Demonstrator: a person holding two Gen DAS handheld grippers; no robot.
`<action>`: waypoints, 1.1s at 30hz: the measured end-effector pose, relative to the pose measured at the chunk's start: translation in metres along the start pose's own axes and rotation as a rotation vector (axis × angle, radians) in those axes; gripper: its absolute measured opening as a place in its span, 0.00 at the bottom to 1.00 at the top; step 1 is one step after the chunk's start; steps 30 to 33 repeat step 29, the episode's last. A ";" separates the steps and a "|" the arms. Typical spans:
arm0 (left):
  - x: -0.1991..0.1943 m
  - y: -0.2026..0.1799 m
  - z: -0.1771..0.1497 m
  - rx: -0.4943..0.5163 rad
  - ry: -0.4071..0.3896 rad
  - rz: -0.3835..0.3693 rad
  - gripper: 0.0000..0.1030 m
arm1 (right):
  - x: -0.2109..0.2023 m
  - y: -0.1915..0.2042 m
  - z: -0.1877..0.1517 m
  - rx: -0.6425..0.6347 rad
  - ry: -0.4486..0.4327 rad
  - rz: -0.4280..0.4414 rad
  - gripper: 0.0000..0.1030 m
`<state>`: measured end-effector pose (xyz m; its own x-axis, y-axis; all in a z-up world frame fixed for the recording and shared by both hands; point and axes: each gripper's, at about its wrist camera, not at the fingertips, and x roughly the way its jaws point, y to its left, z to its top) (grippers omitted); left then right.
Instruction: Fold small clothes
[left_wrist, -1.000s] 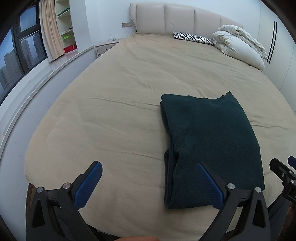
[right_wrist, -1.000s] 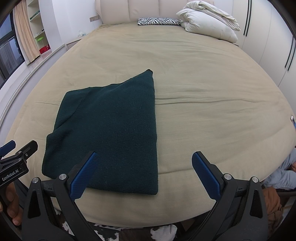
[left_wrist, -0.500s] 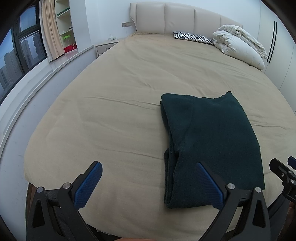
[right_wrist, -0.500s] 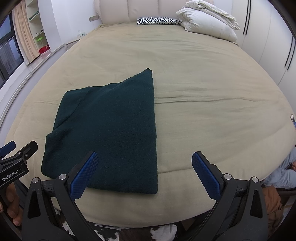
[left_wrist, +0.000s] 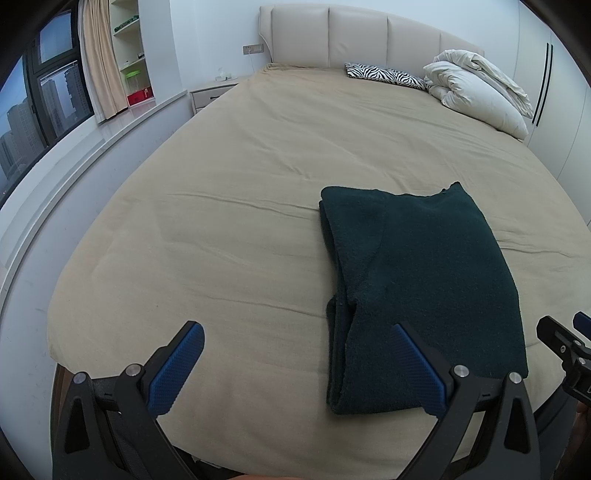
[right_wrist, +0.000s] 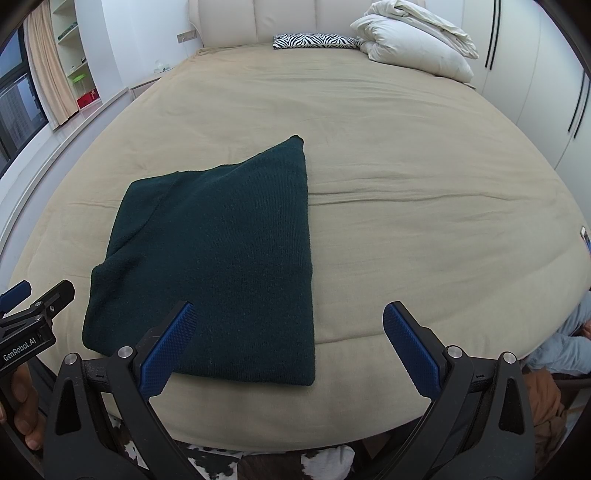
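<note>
Folded dark-green knit garment (right_wrist: 218, 254) lies lengthwise near-to-far on the beige bed (right_wrist: 406, 229), between the wide, empty left claw (left_wrist: 295, 363) and right claw (right_wrist: 288, 343).

Seated person (right_wrist: 570, 343) cut off, frame edge.

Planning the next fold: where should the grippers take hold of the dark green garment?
Probably the near short edge of the dark green garment, one corner per gripper, approached from the foot of the bed: it lies flat, lengthwise, that edge closest to both open grippers.
</note>
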<state>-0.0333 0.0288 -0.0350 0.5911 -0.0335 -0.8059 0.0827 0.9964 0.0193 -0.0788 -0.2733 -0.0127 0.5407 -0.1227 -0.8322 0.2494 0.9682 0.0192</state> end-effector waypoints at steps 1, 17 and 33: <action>0.000 0.000 0.000 0.000 0.000 -0.001 1.00 | 0.000 0.000 0.000 0.000 0.000 0.000 1.00; 0.000 0.001 -0.001 0.007 0.005 -0.007 1.00 | 0.000 0.000 -0.003 0.002 0.003 0.001 1.00; 0.000 0.003 0.001 0.015 -0.007 0.000 1.00 | 0.000 -0.002 -0.006 0.006 0.007 0.004 1.00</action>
